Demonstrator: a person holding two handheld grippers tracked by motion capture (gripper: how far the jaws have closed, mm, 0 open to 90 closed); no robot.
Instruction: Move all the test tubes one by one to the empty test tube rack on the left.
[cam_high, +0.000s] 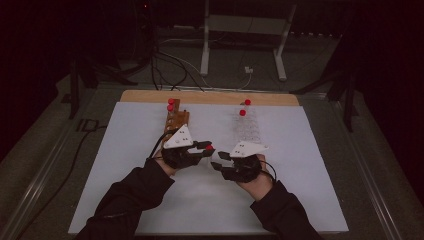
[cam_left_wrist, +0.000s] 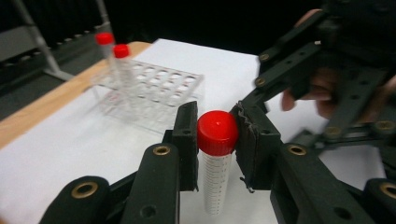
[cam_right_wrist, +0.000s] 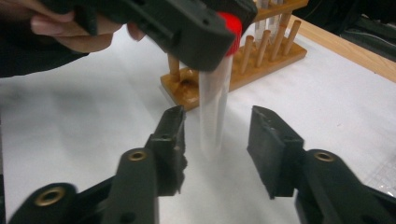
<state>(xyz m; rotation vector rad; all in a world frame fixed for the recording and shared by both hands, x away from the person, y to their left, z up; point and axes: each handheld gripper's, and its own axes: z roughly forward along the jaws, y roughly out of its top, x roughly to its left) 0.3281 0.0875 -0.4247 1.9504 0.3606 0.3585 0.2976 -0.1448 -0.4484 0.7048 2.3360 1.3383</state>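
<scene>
the left gripper's (cam_left_wrist: 217, 135) jaws pinch the red cap (cam_left_wrist: 217, 132) of a tube (cam_left_wrist: 216, 179), which hangs upright below them, clear of the white mat (cam_high: 280, 195) between the two hands. the right gripper's (cam_right_wrist: 215, 135) jaws stand spread, one on each side of the tube's lower body without touching it.

this looks like a handover from right to left, with the tube probably bound for one of the racks: the wooden rack (cam_high: 176, 120) just beyond the left hand, or the clear rack (cam_high: 247, 127) beyond the right, each already holding two red-capped tubes at its far end.

to do it well, the right gripper should draw straight back along its own line, so neither pad brushes the tube and swings it. the grip is on the cap alone, so the tube could pivot or the cap slip; the left hand should stay level and move slowly. before lowering, line the tip up over an empty hole and keep the tube vertical, then let go only once the rack bears it.
</scene>
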